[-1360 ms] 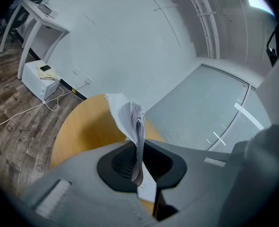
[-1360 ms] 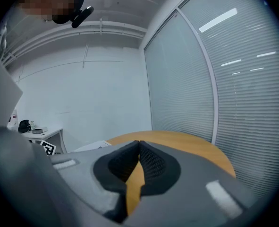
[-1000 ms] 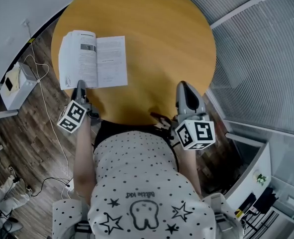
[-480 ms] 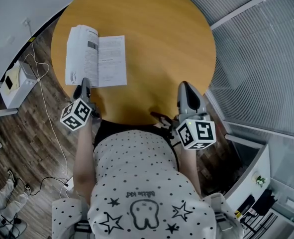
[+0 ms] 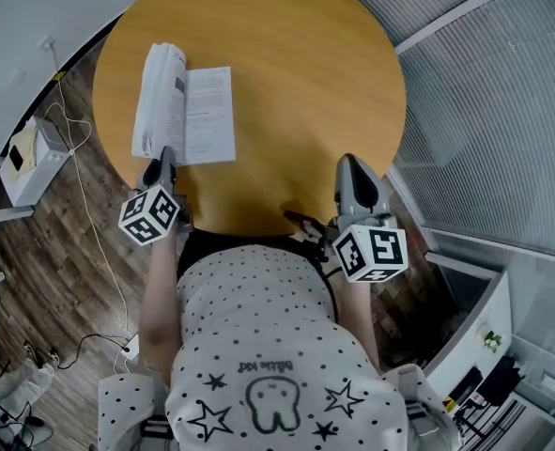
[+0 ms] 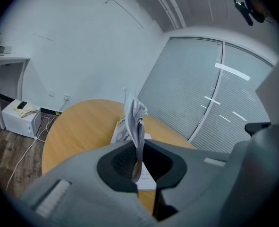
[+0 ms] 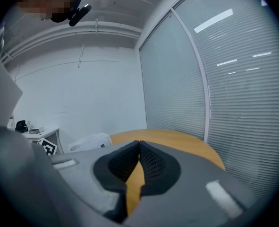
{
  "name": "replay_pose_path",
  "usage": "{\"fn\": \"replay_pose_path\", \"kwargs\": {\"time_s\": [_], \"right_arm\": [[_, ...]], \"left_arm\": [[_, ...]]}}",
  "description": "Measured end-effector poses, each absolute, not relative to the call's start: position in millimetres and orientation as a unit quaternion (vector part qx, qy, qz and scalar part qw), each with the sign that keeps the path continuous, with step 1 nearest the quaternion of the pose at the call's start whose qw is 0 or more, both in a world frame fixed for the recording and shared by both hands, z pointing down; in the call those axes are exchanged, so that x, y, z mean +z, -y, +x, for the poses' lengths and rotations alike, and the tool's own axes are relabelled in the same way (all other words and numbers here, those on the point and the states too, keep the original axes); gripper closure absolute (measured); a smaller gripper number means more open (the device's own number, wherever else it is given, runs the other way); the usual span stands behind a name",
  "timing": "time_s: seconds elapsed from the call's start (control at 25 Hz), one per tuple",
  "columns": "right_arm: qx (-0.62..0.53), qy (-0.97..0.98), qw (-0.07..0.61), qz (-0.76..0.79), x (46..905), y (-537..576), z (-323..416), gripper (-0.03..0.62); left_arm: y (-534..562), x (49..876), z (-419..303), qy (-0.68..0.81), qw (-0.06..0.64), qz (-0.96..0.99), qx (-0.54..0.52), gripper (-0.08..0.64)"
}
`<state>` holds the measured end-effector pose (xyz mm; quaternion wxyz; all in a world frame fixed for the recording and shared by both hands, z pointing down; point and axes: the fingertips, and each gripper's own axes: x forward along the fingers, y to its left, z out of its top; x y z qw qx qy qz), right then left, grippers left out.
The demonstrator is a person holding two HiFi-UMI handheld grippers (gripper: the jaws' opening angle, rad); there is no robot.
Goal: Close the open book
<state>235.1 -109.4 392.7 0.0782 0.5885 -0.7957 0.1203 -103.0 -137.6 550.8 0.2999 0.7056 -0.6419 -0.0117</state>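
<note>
Since a second ago, the left-hand pages (image 5: 158,101) of the book (image 5: 207,116) have been raised from flat to nearly upright. In the head view the book is seen on the table's (image 5: 296,73) left part, the left gripper (image 5: 164,161) at the pages' near edge, the right gripper (image 5: 352,169) at the table's near rim. In the left gripper view, the jaws are seen clamped on the standing pages. In the right gripper view, the jaws are seen pressed together, nothing between them.
</note>
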Motion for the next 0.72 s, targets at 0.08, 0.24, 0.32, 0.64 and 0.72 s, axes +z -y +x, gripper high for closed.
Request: {"fn": "replay_pose_path", "kwargs": {"time_s": [0.08, 0.24, 0.32, 0.64, 0.72], "right_arm": [[0.121, 0.795, 0.077, 0.589, 393, 109, 237, 0.588], [0.121, 0.794, 0.075, 0.591, 394, 109, 240, 0.588], [0.122, 0.793, 0.074, 0.592, 395, 110, 243, 0.588], [0.123, 0.791, 0.072, 0.596, 393, 111, 248, 0.588], [0.123, 0.790, 0.073, 0.596, 393, 110, 249, 0.588]], "left_arm": [[138, 551, -100, 0.641, 0.298, 0.707, -0.006, 0.526], [139, 551, -97, 0.640, 0.291, 0.711, 0.007, 0.526], [140, 552, -95, 0.638, 0.290, 0.713, 0.011, 0.526], [141, 552, -89, 0.634, 0.281, 0.720, 0.029, 0.526], [142, 552, -87, 0.632, 0.276, 0.723, 0.038, 0.526]]}}
